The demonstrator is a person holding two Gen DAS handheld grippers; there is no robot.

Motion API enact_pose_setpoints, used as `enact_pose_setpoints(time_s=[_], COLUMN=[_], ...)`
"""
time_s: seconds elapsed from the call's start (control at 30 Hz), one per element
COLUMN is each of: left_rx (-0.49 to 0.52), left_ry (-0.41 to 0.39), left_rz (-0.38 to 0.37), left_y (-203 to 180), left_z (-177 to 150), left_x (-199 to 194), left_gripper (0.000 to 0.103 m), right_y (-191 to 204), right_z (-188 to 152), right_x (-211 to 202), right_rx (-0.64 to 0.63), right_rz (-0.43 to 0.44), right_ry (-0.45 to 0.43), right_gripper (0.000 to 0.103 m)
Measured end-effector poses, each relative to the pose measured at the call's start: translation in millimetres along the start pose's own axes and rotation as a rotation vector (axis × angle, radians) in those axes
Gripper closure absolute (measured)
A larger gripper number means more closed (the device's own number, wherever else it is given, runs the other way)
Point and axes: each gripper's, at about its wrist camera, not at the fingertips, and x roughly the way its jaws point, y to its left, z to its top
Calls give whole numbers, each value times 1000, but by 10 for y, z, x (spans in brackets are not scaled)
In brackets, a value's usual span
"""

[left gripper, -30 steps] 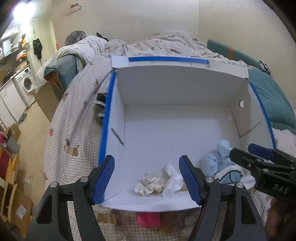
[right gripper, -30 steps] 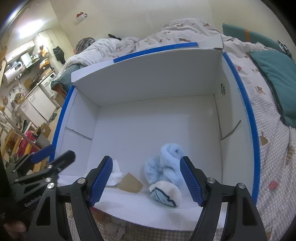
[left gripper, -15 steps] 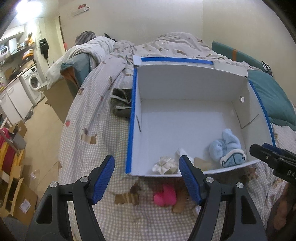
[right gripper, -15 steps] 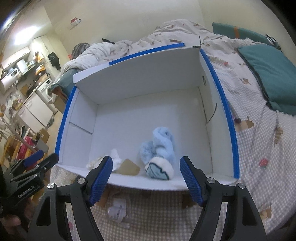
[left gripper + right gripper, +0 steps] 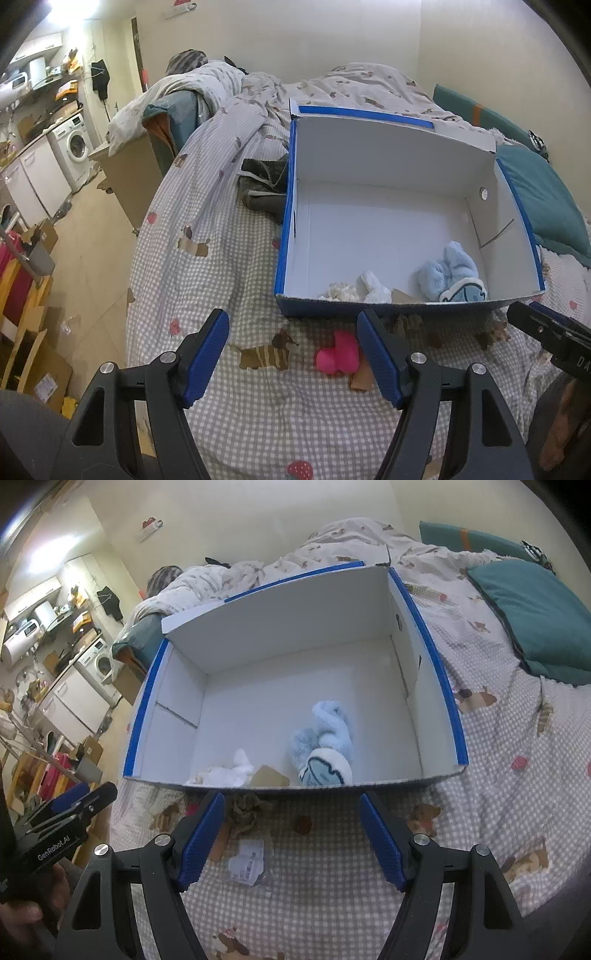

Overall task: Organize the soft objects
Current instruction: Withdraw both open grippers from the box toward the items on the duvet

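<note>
A white cardboard box with blue edges sits on the checked bed cover. Inside, near its front wall, lie a light blue fluffy sock pair and white socks. A pink soft item lies on the cover in front of the box, just left of my left gripper's right finger. My left gripper is open and empty, held above the cover short of the box. My right gripper is also open and empty, over a small crumpled white packet.
A dark grey garment lies left of the box. A teal pillow rests at the right. A brown card piece is in the box. The bed edge drops to the floor on the left, with cartons and a washing machine beyond.
Both grippers have pulled back from over the box interior to above the cover in front of it. The pink item and the white packet have come into view. Both stay open.
</note>
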Motion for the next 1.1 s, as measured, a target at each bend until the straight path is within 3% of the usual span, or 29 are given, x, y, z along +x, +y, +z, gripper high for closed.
enact_pose_setpoints(time_s=[0.43,0.7,1.03,1.1], left_rx=[-29,-95,-152,-175], left_ry=[51,152,173,170], left_rz=[6,11,56,70], left_y=[23,145,284,338], left_z=[-95,-144,-164,-158], left_x=[52,263,321,314], left_gripper=[34,34,34,34], right_y=[-53,-28,9,-47], right_z=[-116,-165,-271,-322], right_x=[-19,138,323,433], right_rx=[-10,-15,-11,-11], right_rz=[-31,-34,-32,-114], right_ry=[20,80,170,223], right_gripper=[24,24,24,24])
